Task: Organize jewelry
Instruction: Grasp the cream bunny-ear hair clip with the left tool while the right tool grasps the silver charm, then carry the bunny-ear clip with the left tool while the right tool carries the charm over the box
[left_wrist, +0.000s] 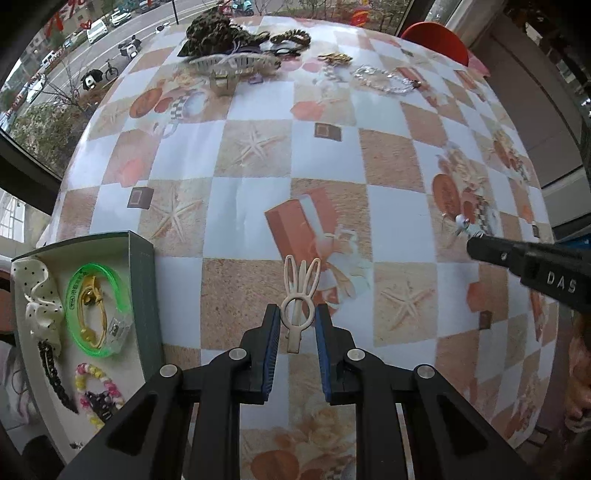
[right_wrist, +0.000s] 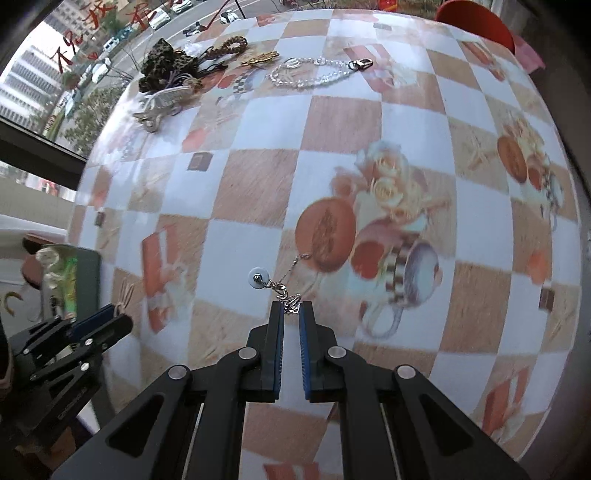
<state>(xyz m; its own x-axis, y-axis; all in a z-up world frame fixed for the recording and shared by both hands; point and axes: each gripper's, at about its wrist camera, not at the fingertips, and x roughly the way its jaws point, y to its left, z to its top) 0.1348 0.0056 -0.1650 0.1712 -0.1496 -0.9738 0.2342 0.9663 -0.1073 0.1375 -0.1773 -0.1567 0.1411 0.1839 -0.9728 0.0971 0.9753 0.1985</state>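
My left gripper (left_wrist: 297, 314) is shut on a cream rabbit-ear hair clip (left_wrist: 298, 299), held just above the table to the right of the green jewelry box (left_wrist: 142, 273). The box holds a green bangle (left_wrist: 96, 306), a dotted scrunchie (left_wrist: 38, 295), a black clip and a pastel bead bracelet (left_wrist: 98, 387). My right gripper (right_wrist: 291, 308) is shut on a thin silver chain necklace (right_wrist: 286, 291) with a round white pendant (right_wrist: 257, 278). It also shows in the left wrist view (left_wrist: 471, 236). The left gripper shows in the right wrist view (right_wrist: 110, 317).
At the table's far edge lie a dark crochet piece (left_wrist: 218, 29), a white claw clip (left_wrist: 232, 66), a brown braided tie (left_wrist: 291, 37), a gold piece (left_wrist: 334, 58) and a clear bead chain (left_wrist: 384, 79). An orange chair (left_wrist: 436, 38) stands behind the table.
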